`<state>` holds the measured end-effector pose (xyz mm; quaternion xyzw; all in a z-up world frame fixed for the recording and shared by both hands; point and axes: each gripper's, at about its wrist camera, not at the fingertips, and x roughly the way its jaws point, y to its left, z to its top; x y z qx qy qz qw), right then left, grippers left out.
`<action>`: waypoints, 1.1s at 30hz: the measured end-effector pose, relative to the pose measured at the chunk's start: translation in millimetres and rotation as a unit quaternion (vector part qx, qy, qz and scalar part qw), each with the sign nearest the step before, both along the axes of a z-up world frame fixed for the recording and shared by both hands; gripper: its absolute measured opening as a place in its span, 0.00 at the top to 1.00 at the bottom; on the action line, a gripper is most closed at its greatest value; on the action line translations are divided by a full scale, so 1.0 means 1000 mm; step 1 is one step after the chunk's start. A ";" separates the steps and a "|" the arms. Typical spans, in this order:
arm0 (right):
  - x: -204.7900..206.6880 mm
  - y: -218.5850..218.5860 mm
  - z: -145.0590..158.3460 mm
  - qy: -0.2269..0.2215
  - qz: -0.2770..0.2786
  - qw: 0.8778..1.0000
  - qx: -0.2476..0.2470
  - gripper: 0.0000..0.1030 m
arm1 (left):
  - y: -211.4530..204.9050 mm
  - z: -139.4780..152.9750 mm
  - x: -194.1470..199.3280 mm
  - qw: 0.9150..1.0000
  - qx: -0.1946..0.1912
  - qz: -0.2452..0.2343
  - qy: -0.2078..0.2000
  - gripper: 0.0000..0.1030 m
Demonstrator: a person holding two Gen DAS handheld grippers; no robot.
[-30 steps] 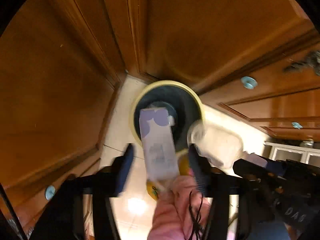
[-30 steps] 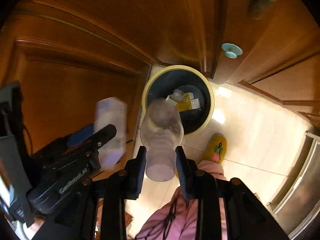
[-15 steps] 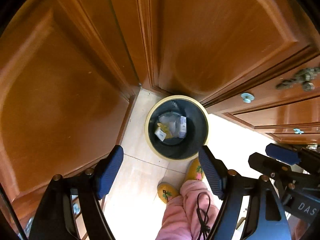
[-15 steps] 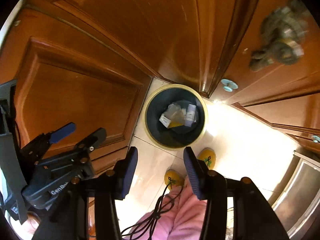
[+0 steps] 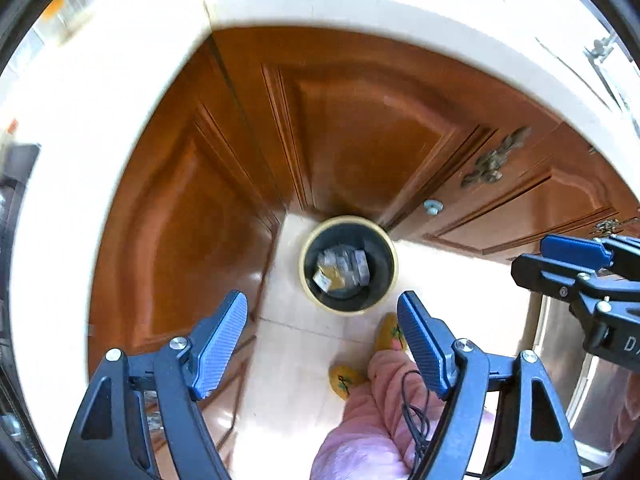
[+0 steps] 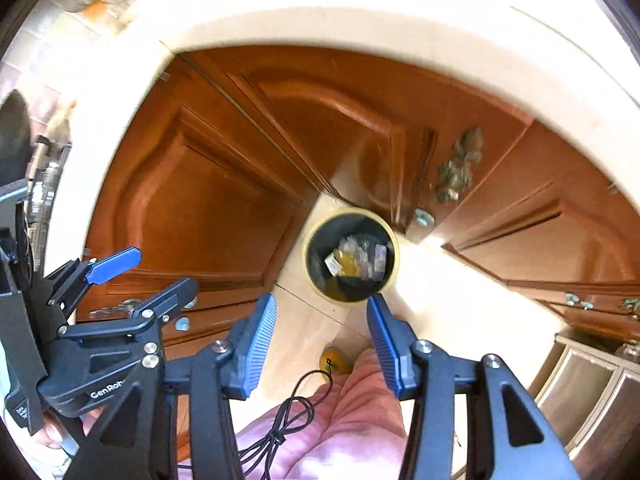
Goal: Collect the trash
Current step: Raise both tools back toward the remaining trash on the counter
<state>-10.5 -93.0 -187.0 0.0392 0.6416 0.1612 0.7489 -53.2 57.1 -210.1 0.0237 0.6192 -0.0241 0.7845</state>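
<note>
Left gripper point(image 5: 322, 332) is hanging w/ jaws spread wide, holding nothing, above the floor point(image 5: 288, 360). Trash point(image 5: 342, 266) is lying inside the bin point(image 5: 306, 280), which is sitting on the floor in the corner where the cabinet doors point(image 5: 360, 140) meet. Right gripper point(image 6: 322, 338) is also gaping, empty, above the bin point(image 6: 396, 268).

You no longer hold anything: the carton and bottle that sat between your fingers a second ago now lie in the trash bin point(image 5: 306, 276). Your left gripper point(image 5: 322, 334) and right gripper point(image 6: 322, 338), jaws spread, are higher than before; the bin looks smaller at 12 o'clock, and the pale countertop point(image 5: 120, 80) now rims both views.
</note>
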 end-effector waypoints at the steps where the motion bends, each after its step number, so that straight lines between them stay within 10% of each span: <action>1: -0.002 0.000 0.008 -0.015 0.002 1.000 -0.002 0.54 | 0.000 0.012 -0.001 1.000 0.001 -0.003 -0.013 0.26; 15: -0.035 -0.003 0.120 -0.176 0.012 0.984 -0.021 0.54 | 0.016 0.134 -0.018 0.990 -0.034 0.007 -0.133 0.22; 33: -0.051 -0.034 0.179 -0.244 -0.059 0.968 -0.019 0.54 | 0.006 0.223 -0.030 0.967 -0.075 -0.015 -0.244 0.16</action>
